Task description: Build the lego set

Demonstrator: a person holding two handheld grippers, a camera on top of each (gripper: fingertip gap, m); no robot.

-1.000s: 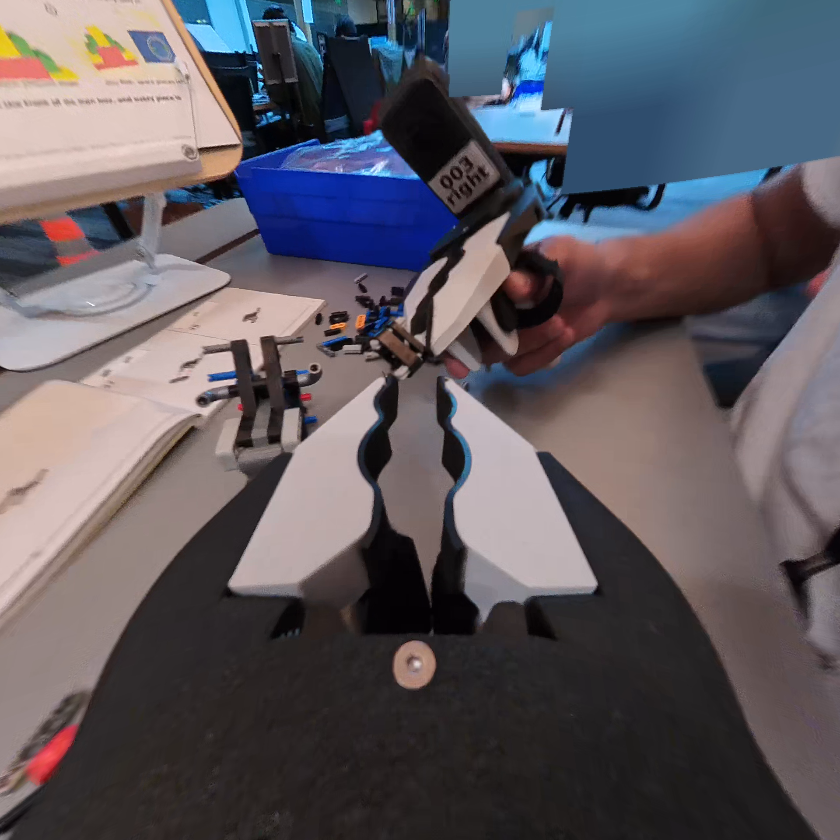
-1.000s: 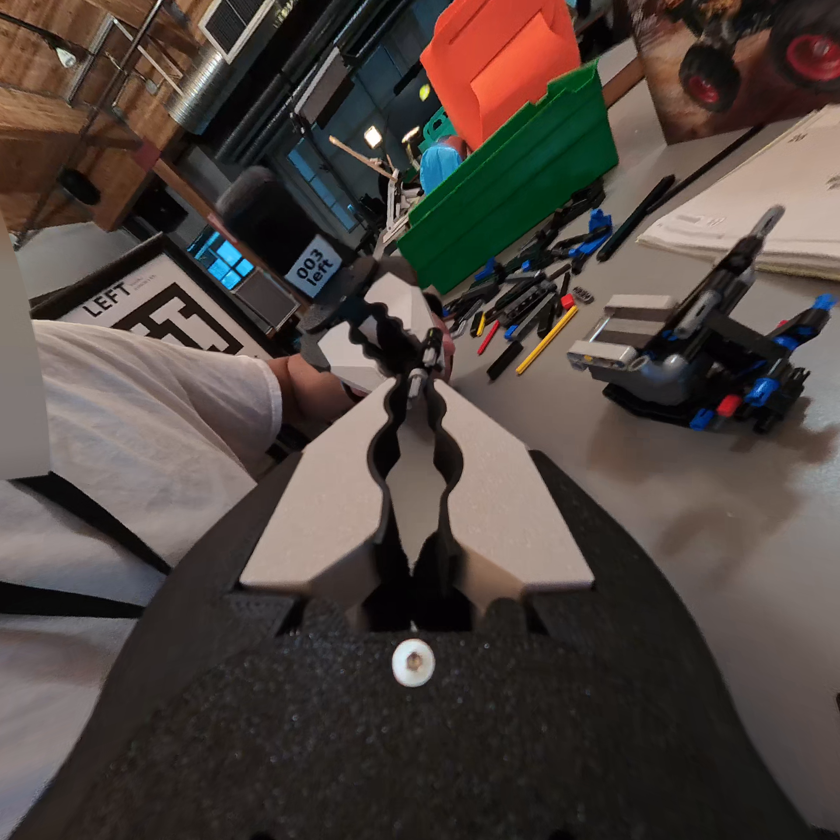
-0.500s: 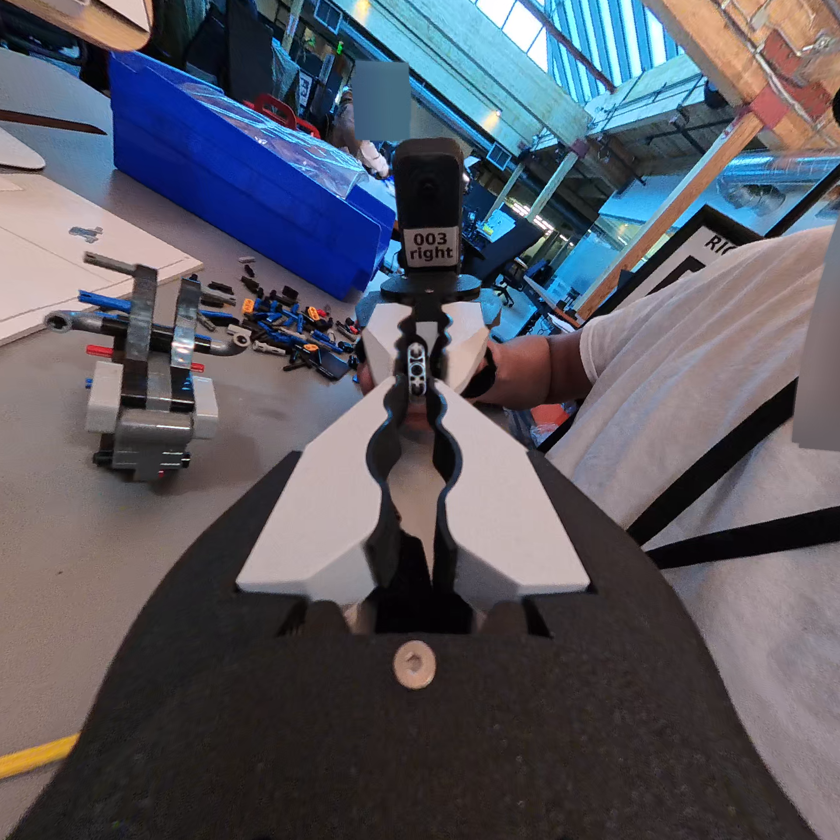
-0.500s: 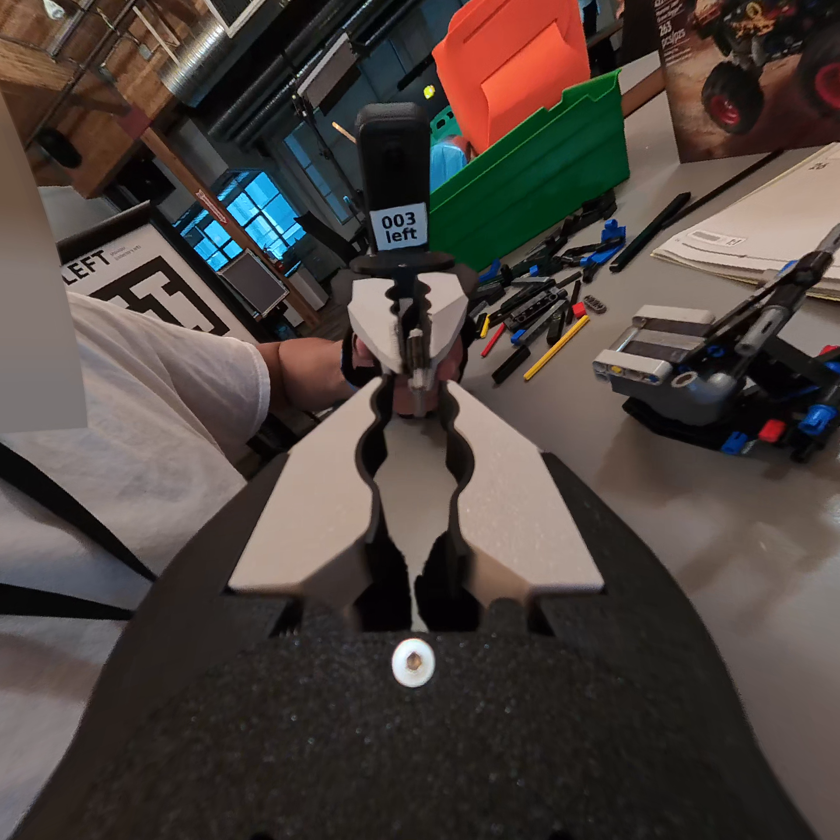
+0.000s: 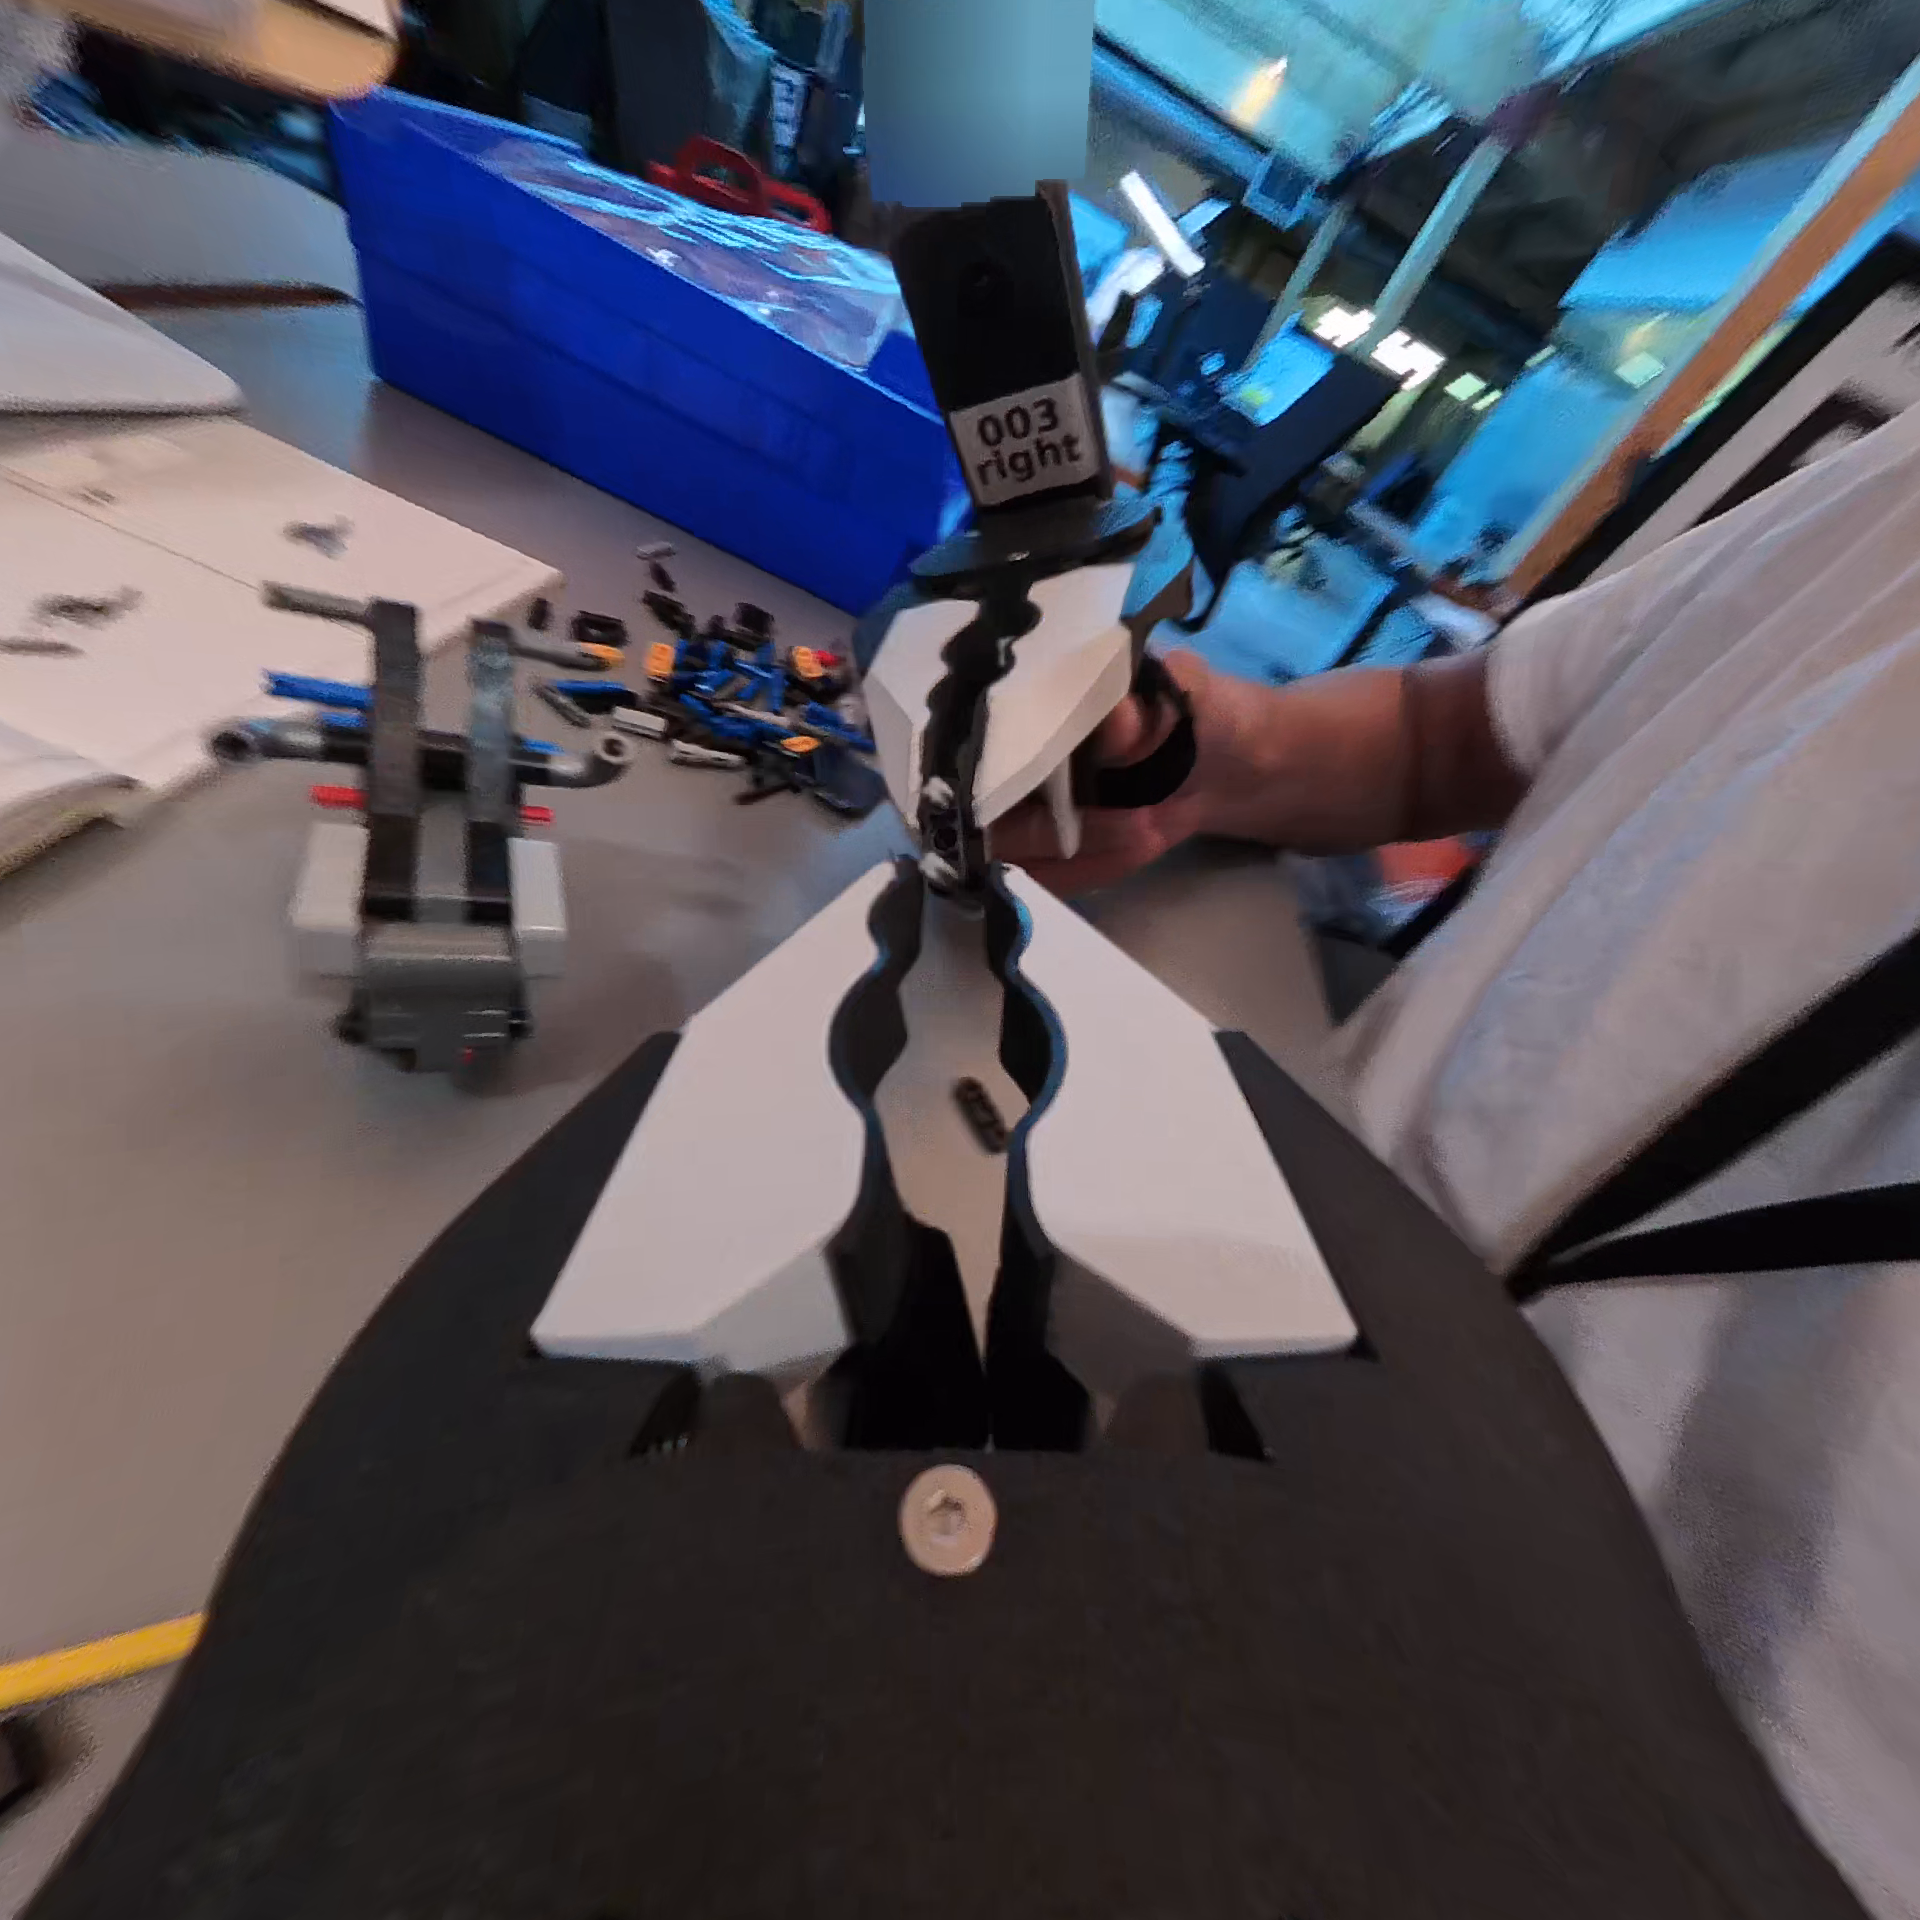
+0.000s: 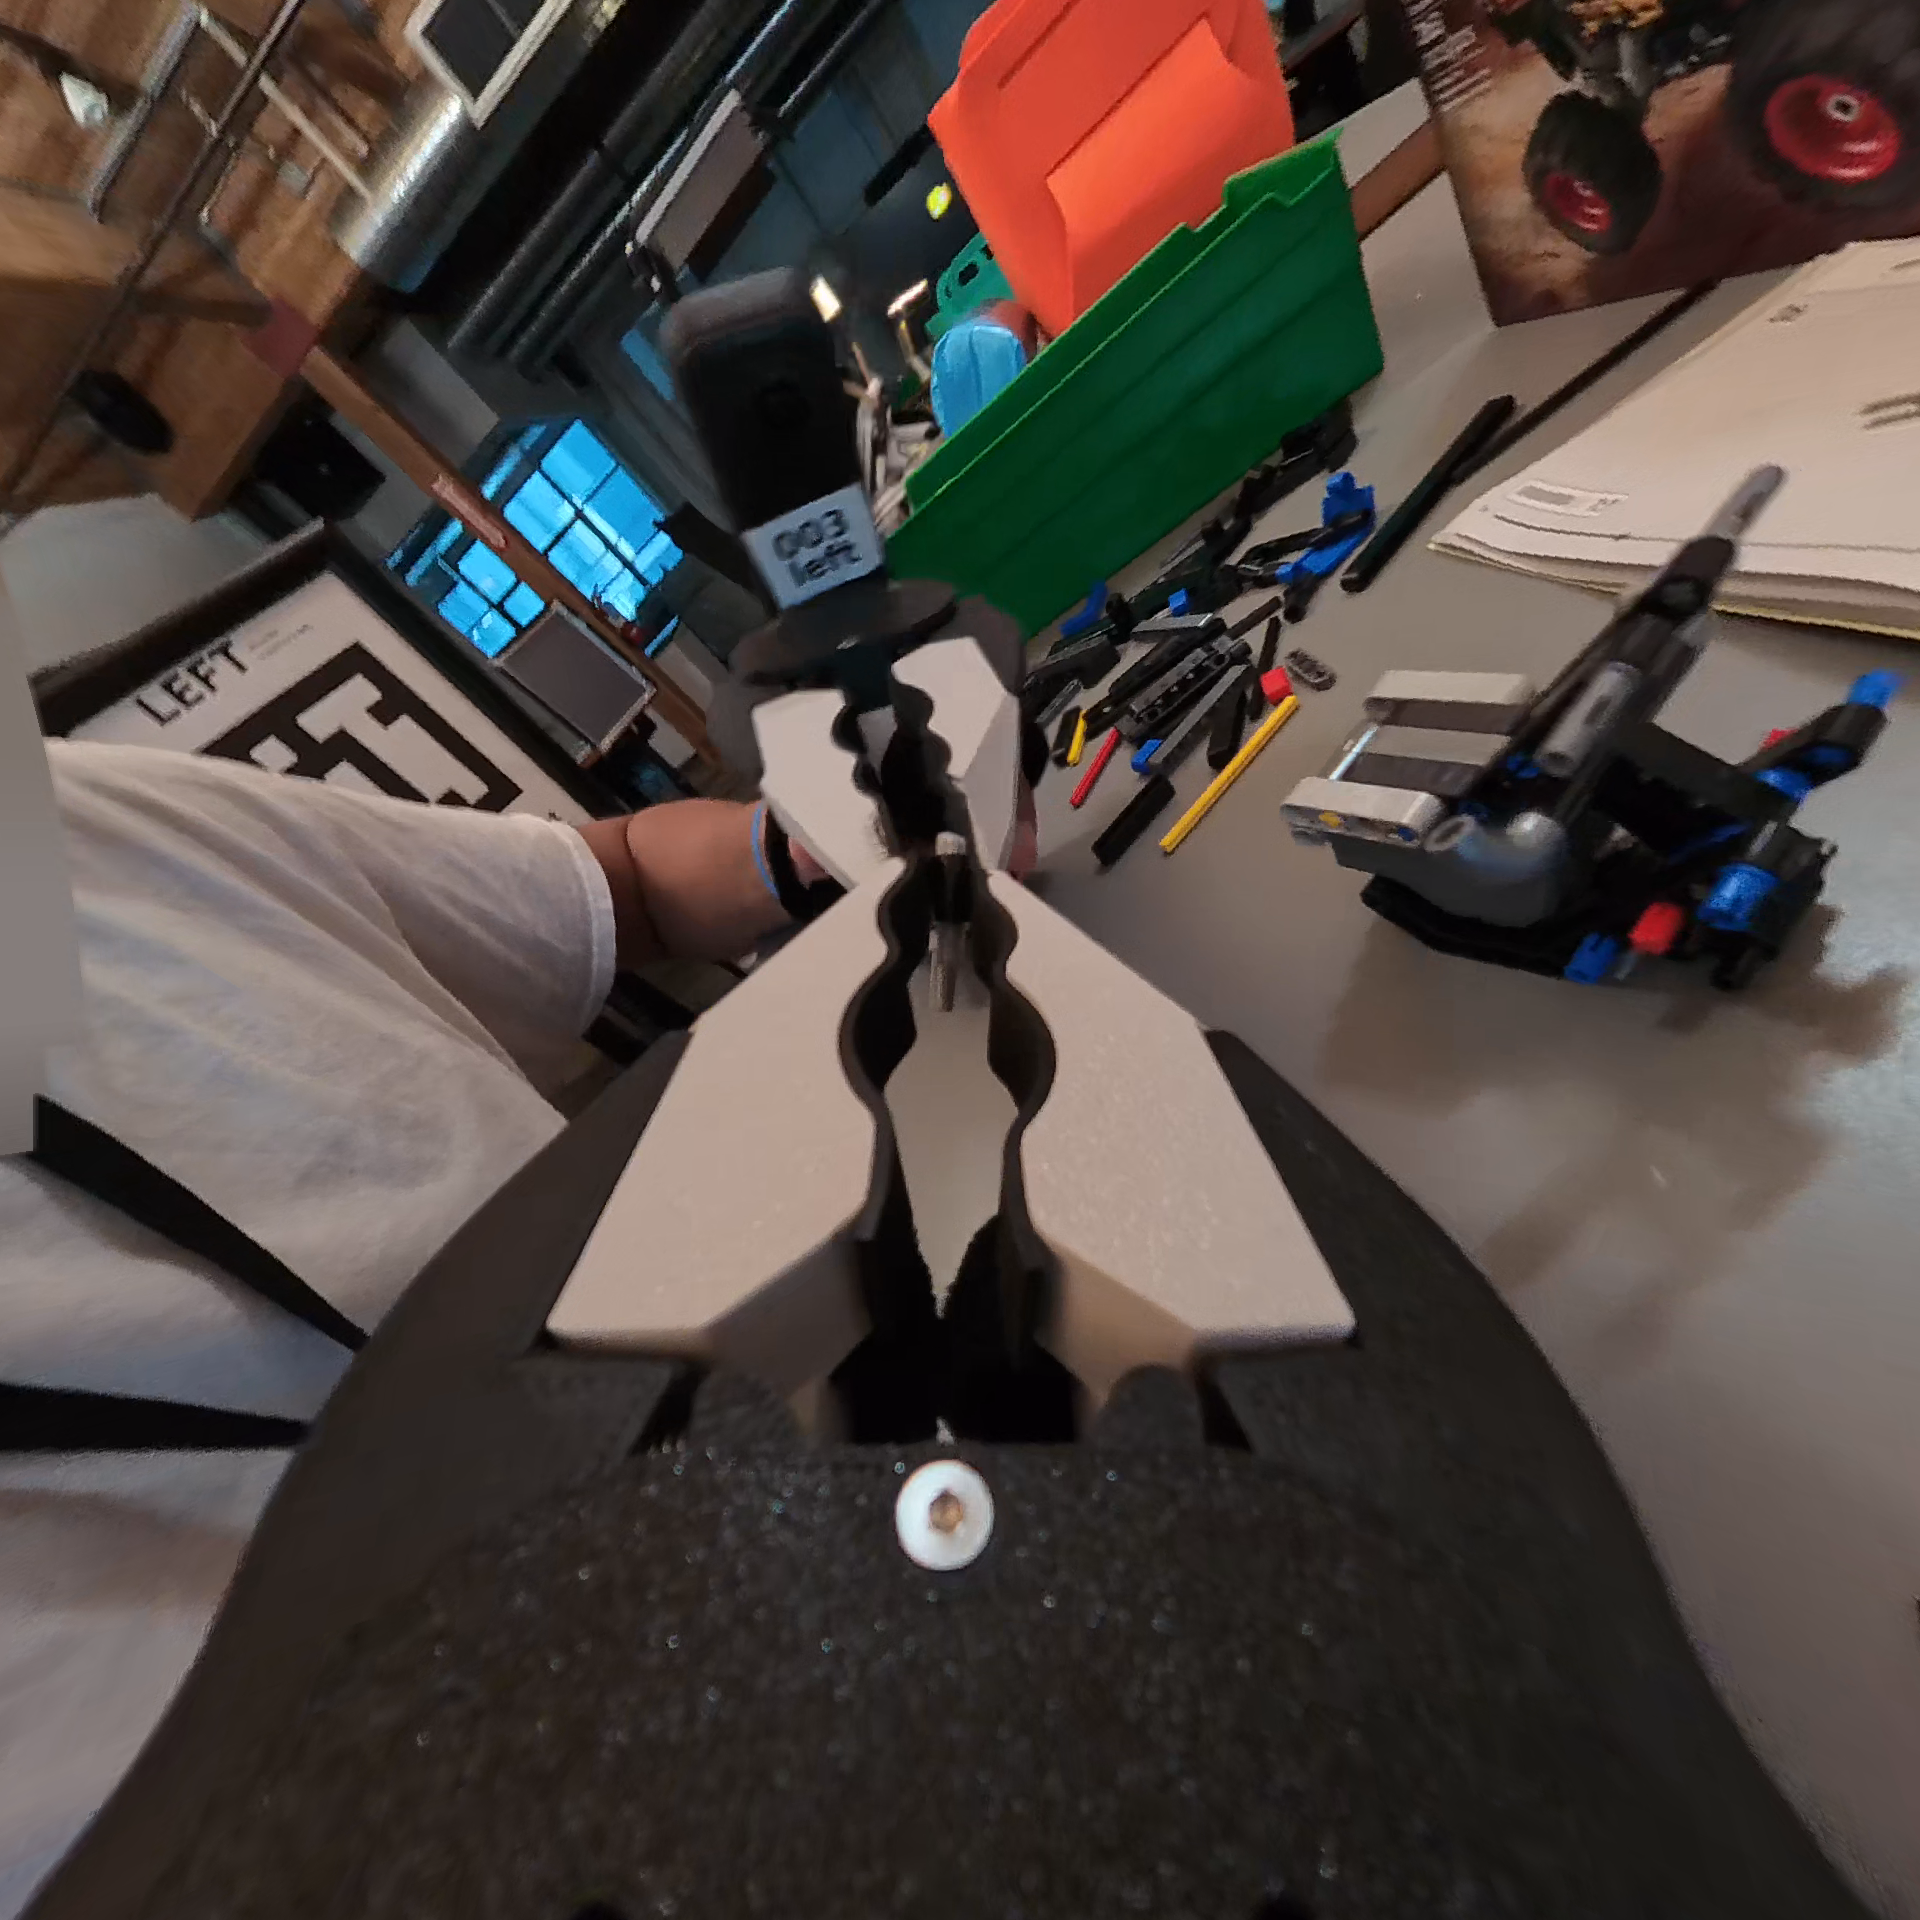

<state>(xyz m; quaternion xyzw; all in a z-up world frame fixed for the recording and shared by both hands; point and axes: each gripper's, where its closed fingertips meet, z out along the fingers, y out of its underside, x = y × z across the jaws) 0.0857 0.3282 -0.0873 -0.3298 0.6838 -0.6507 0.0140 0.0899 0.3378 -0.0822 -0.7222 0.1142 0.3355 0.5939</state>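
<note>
My right gripper point(image 6: 941, 885) is shut on a small black and grey lego beam point(image 6: 947, 925) that stands upright between its tips. It also shows in the left wrist view point(image 5: 951, 800), tips down, with the beam point(image 5: 943, 831) sticking out below them. My left gripper point(image 5: 951, 881) faces it tip to tip, jaws a narrow gap apart at the beam's lower end; I cannot tell if they touch it. It also shows in the right wrist view point(image 6: 914, 769). The part-built grey and black model point(image 5: 436, 831) point(image 6: 1558, 821) stands on the table beside them.
A small black piece point(image 5: 982, 1114) lies on the grey table under my left fingers. Loose pieces point(image 5: 727, 686) point(image 6: 1174, 665) lie before a blue bin point(image 5: 644, 353) and a green bin point(image 6: 1143, 416). An instruction booklet point(image 6: 1714, 499) and a yellow axle point(image 6: 1228, 774) are nearby.
Both grippers swung to face each other head on and closed in, with the beam held in the right one. Now both have tilted and sit lower, tips meeting.
</note>
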